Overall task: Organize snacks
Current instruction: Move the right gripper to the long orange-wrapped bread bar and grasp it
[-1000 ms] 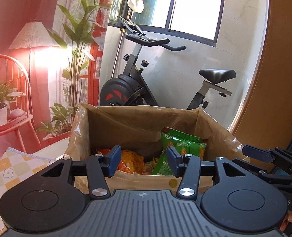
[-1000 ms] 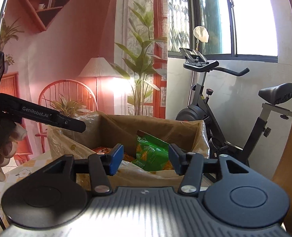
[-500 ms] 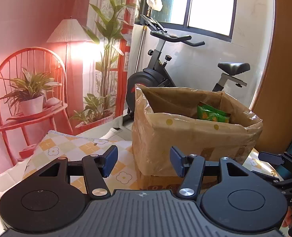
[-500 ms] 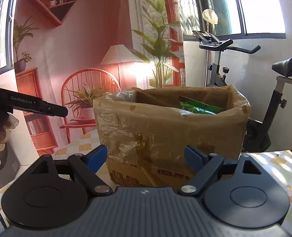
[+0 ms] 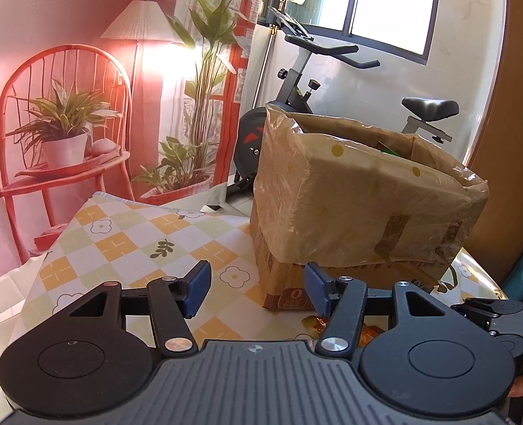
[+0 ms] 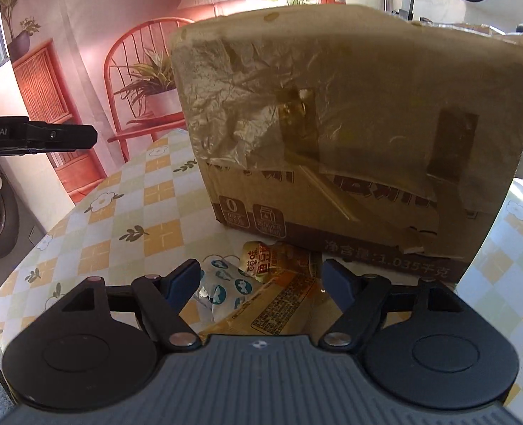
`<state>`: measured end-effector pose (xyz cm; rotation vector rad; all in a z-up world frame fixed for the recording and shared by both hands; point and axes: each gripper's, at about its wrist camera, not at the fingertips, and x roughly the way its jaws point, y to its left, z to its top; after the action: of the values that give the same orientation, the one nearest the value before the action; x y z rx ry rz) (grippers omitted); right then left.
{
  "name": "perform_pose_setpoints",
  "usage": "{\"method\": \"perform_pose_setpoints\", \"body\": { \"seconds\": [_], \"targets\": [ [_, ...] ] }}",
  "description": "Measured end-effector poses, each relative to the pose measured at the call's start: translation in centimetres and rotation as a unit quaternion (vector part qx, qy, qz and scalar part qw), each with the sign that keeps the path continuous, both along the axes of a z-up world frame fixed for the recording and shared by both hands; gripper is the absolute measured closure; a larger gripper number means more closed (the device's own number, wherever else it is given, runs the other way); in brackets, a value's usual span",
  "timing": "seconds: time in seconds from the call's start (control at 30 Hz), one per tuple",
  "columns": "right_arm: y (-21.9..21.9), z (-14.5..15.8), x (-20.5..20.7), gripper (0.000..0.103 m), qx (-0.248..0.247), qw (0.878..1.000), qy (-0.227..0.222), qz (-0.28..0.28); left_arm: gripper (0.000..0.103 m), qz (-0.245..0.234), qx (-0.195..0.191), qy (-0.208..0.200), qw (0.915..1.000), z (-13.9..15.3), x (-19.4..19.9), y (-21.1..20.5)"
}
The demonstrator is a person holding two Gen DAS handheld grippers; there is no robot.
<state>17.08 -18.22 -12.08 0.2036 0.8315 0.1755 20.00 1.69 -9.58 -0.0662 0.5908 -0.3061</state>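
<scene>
- Right gripper [image 6: 260, 278], jaws apart and just narrowing, hangs over snack packets [image 6: 261, 283] at lower centre, touching none.
- Left gripper [image 5: 257, 285] gapes empty above the table [image 5: 127, 233].
- Behind stands the cardboard box [image 6: 350, 124].

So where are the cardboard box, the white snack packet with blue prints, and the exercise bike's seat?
cardboard box [image 6: 350, 106], right wrist view, its taped front wall.
white snack packet [image 6: 226, 288], right wrist view, its printed face.
exercise bike seat [image 5: 429, 108], left wrist view, its black top.
</scene>
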Motion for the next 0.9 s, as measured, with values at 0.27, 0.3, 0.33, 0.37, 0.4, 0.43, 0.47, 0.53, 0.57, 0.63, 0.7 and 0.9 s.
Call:
{"method": "perform_pose_setpoints", "body": {
  "seconds": [0.27,0.3,0.33,0.37,0.4,0.43,0.47,0.53,0.57,0.63,0.7,0.9],
  "targets": [
    [-1.2,-3.2,0.8,0.051,0.048,0.996,0.072,-0.027,0.043,-0.013,-0.015,0.032,0.9993,-2.6,0.2,-1.4],
    [-1.4,-3.2,0.7,0.054,0.050,0.996,0.071,-0.025,0.043,-0.015,-0.015,0.037,0.9991,-2.9,0.4,-1.7],
    [-1.6,-3.0,0.6,0.059,0.049,0.996,0.067,-0.023,0.043,-0.016,-0.016,0.041,0.9989,-3.2,0.5,-1.9],
    [-1.7,-2.9,0.5,0.062,0.044,0.997,0.064,-0.021,0.043,-0.018,-0.016,0.046,0.9987,-3.5,0.7,-2.2],
    [-1.9,-2.6,0.3,0.062,0.041,0.997,0.058,-0.020,0.043,-0.020,-0.016,0.051,0.9983,-3.8,0.8,-2.6],
    [-2.2,-2.5,0.0,0.063,0.039,0.998,0.053,-0.018,0.043,-0.021,-0.016,0.055,0.9981,-4.0,0.8,-2.8],
    [-2.4,-2.4,-0.3,0.063,0.034,0.998,0.049,-0.016,0.043,-0.024,-0.017,0.060,0.9978,-4.3,0.9,-3.1],
    [-2.7,-2.2,-1.0,0.063,0.012,0.999,0.036,-0.014,0.043,-0.029,-0.017,0.069,0.9970,-4.8,0.9,-3.7],
    [-3.0,-2.3,-1.3,0.063,0.004,0.999,0.030,-0.016,0.043,-0.030,-0.013,0.073,0.9968,-5.0,0.9,-3.9],
    [-3.8,-2.4,-1.9,0.063,-0.006,0.999,0.021,-0.023,0.043,-0.032,-0.009,0.083,0.9960,-5.5,1.0,-4.4],
    [-4.7,-2.9,-2.7,0.063,-0.028,0.999,0.020,-0.032,0.043,-0.031,-0.007,0.094,0.9951,-5.9,1.1,-4.8],
    [-7.4,-5.0,-4.8,0.064,-0.036,0.998,0.002,-0.057,0.043,-0.009,-0.011,0.125,0.9921,-7.4,1.6,-6.4]
  ]
}}
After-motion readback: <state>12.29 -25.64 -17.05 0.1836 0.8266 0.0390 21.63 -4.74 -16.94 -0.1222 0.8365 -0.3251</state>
